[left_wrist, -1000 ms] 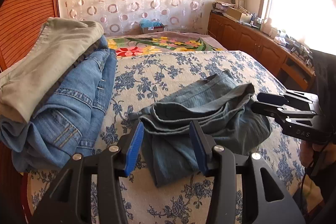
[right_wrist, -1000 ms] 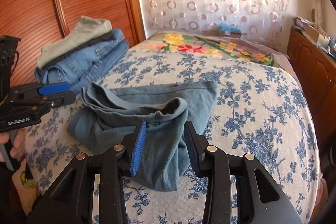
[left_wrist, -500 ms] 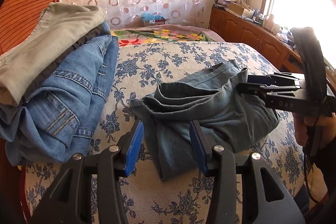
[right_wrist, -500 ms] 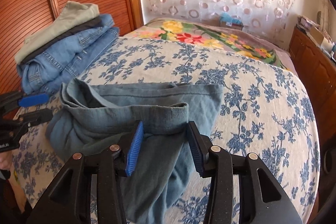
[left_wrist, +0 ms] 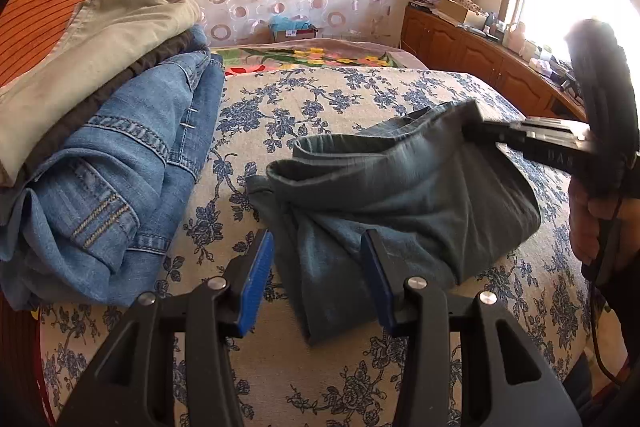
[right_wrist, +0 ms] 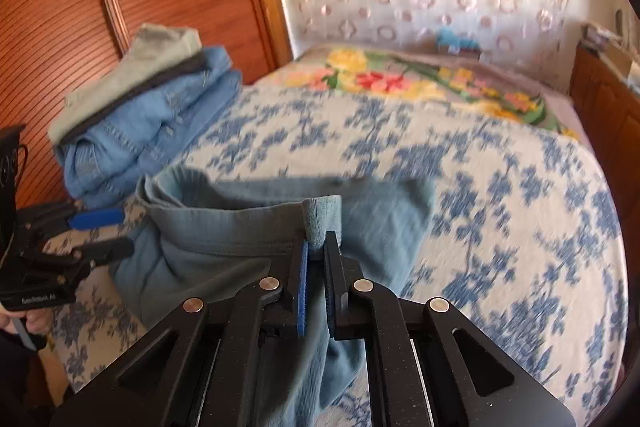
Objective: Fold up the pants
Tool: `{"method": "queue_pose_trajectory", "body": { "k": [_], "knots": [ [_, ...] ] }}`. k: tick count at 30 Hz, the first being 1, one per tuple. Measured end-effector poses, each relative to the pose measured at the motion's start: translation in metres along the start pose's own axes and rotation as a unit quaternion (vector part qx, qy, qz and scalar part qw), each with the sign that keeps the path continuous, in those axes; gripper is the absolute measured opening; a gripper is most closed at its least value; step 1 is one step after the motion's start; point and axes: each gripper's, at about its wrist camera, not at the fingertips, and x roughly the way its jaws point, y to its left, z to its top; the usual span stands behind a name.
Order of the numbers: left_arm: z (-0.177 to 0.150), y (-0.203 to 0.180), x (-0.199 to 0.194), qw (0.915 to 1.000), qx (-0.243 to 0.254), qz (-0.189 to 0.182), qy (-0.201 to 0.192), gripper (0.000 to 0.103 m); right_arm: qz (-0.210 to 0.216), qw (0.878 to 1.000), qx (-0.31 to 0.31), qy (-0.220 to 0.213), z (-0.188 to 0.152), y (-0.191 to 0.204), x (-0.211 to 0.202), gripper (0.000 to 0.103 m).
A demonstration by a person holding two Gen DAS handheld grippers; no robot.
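Right gripper point(right_wrist: 316, 259) angled down, jaws clenched on pants point(right_wrist: 240, 239) waistband | left gripper point(left_wrist: 316, 267) angled down, jaws released

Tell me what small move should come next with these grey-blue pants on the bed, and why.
Probably bring the left gripper forward and close it on the near edge of the pants. The right gripper is already shut on the waistband, while the left one is open with the crumpled cloth just beyond its pads, so the pants cannot yet be spread for a fold.
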Motion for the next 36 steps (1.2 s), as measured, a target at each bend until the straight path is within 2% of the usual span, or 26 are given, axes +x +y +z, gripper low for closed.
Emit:
{"method": "queue_pose_trajectory", "body": {
  "k": [4, 7, 8, 9, 11, 19, 27, 35, 36],
  "knots": [
    [-0.002, 0.001, -0.003, 1.0000, -0.002, -0.001, -0.001, 0.045, -0.038, 0.999, 0.015, -0.028, 0.012, -0.005, -0.004, 0.004],
    [-0.006, 0.001, -0.007, 1.0000, -0.001, -0.005, -0.003, 0.045, -0.056, 0.998, 0.027, -0.015, 0.016, -0.009, 0.000, 0.011],
    [-0.007, 0.000, -0.009, 1.0000, -0.001, -0.007, -0.003, 0.045, -0.054, 0.998, 0.031, -0.010, 0.015, -0.010, 0.000, 0.014],
    [-0.009, 0.000, -0.011, 0.9999, -0.001, -0.010, -0.005, 0.045, -0.054, 0.998, 0.034, -0.007, 0.013, -0.010, -0.002, 0.022],
    [-0.013, 0.000, -0.014, 0.9998, -0.003, -0.016, -0.007, 0.045, -0.049, 0.998, 0.033, -0.009, 0.007, -0.010, -0.012, 0.024],
    [-0.026, -0.008, -0.017, 0.9996, 0.008, -0.026, 0.002, 0.045, -0.026, 1.000, 0.001, 0.002, -0.035, 0.008, -0.046, 0.045],
    [-0.034, -0.009, -0.007, 0.9995, 0.015, -0.016, 0.021, 0.041, -0.019, 0.999, -0.018, 0.025, -0.071, 0.016, -0.050, 0.045],
    [-0.033, -0.009, -0.001, 0.9995, 0.018, -0.007, 0.025, 0.040, -0.009, 0.999, -0.013, 0.027, -0.066, 0.015, -0.041, 0.045],
    [-0.033, -0.010, -0.001, 0.9995, 0.019, -0.005, 0.024, 0.037, -0.006, 0.999, -0.011, 0.032, -0.064, 0.014, -0.038, 0.045]
  ]
}}
